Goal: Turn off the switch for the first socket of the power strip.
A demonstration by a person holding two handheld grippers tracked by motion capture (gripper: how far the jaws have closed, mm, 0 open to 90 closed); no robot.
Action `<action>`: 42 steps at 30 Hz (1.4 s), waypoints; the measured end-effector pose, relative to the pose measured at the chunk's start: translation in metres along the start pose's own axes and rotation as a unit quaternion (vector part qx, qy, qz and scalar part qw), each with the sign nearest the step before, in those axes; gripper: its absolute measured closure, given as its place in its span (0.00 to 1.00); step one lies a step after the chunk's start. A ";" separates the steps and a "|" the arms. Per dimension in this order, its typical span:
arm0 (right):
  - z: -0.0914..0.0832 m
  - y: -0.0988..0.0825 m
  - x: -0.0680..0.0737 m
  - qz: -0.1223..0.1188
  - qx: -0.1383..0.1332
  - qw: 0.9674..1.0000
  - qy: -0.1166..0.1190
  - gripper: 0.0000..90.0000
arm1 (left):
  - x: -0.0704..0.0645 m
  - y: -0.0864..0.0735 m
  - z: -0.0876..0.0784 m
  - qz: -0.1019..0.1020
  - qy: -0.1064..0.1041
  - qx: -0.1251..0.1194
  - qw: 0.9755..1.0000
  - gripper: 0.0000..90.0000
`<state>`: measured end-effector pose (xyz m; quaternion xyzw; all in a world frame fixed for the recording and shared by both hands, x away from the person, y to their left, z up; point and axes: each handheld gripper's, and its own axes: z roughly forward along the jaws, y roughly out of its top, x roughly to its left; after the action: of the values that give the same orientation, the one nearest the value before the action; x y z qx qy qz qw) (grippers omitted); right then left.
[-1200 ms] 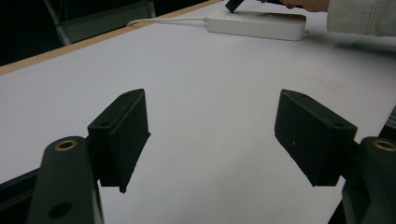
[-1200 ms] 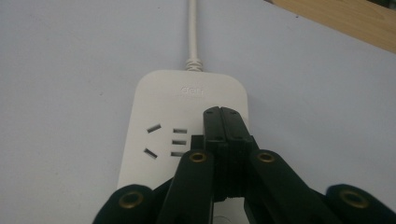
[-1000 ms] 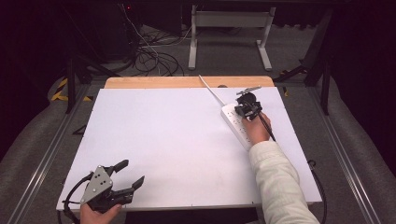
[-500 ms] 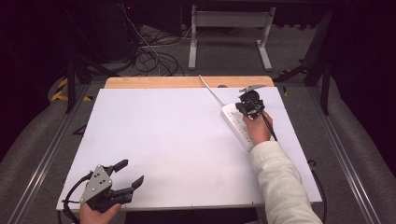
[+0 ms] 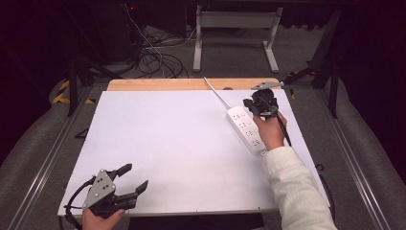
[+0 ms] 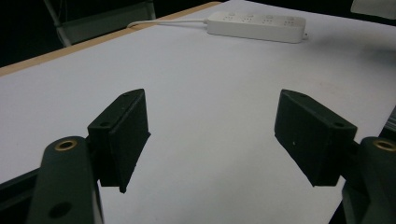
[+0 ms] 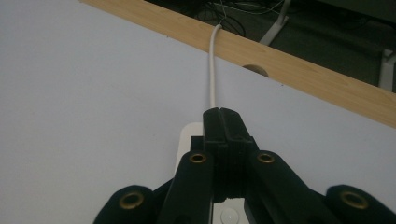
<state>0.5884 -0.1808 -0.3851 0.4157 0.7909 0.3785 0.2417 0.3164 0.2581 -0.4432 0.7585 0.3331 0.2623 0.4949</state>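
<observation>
A white power strip (image 5: pixel 245 129) lies at an angle on the right part of the white table top (image 5: pixel 172 139), and its white cord (image 5: pixel 215 93) runs off over the far edge. My right gripper (image 5: pixel 259 103) hovers above the strip's far end with its jaws pressed together and nothing between them. The right gripper view looks past those shut jaws (image 7: pixel 223 116) onto the strip's end (image 7: pixel 189 140) and the cord (image 7: pixel 213 70). My left gripper (image 5: pixel 136 176) rests near the front left corner, jaws wide apart and empty. From there, in the left gripper view (image 6: pixel 212 135), the strip (image 6: pixel 257 26) is far off.
A bare wooden band (image 5: pixel 182 85) with a round hole (image 7: pixel 256 70) runs along the table's far edge. Beyond it are tangled cables (image 5: pixel 158 60) on the floor and a metal stand (image 5: pixel 234 21). Metal rails flank both sides of the table.
The right hand has lifted its shut gripper and carried it a little toward the far end of the power strip. The left gripper has stayed put.
</observation>
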 end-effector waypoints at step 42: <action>-0.105 -0.036 0.030 -0.045 -0.114 0.986 0.115 0.21 | 0.000 0.000 0.001 0.000 0.005 0.002 1.000 0.29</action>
<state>0.4821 -0.2103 -0.3529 0.3034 0.7832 0.4997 0.2117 0.3170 0.2573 -0.4436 0.7586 0.3356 0.2652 0.4916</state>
